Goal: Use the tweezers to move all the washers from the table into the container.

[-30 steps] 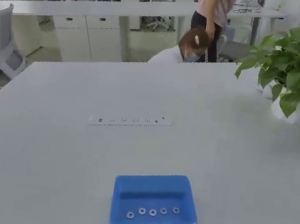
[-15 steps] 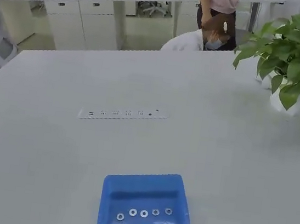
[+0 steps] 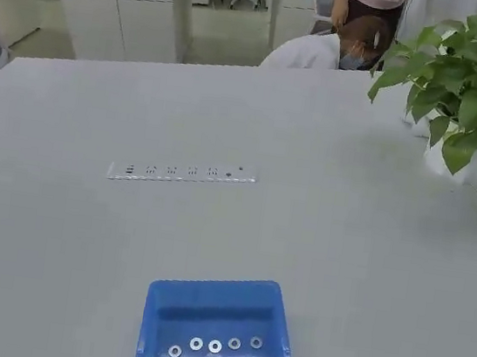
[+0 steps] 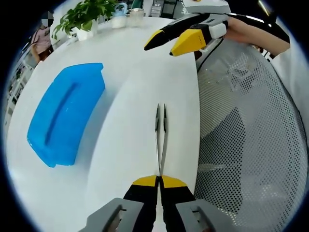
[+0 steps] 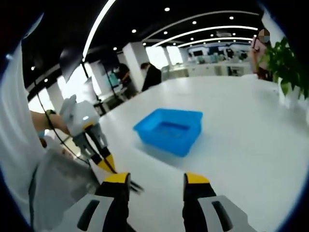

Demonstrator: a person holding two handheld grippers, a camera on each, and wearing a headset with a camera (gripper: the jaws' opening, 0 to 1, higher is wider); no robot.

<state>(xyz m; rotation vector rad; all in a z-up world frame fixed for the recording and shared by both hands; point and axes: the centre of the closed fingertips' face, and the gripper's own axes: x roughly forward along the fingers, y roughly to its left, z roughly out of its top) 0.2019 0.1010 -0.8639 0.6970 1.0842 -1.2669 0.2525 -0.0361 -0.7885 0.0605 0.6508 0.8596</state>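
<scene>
A blue container (image 3: 216,334) sits on the grey table near its front edge, with several washers (image 3: 215,346) in a row inside. My left gripper (image 4: 159,181) is shut on the tweezers (image 4: 161,140), which point forward over the table edge beside the container (image 4: 65,118); I see nothing between their tips. My right gripper (image 5: 156,180) stands open and bare, facing the container (image 5: 169,129). The left gripper (image 5: 107,164) appears at the left of the right gripper view, and the right gripper (image 4: 186,38) hangs at the top of the left gripper view.
A white power strip (image 3: 182,172) lies mid-table. A potted plant (image 3: 470,86) stands at the far right. A mesh chair (image 4: 241,121) is close to the table's near edge. A person (image 3: 344,47) bends behind the far edge.
The head camera has tilted down and shifted, so the picture has slid. The container and washers lie as before.
</scene>
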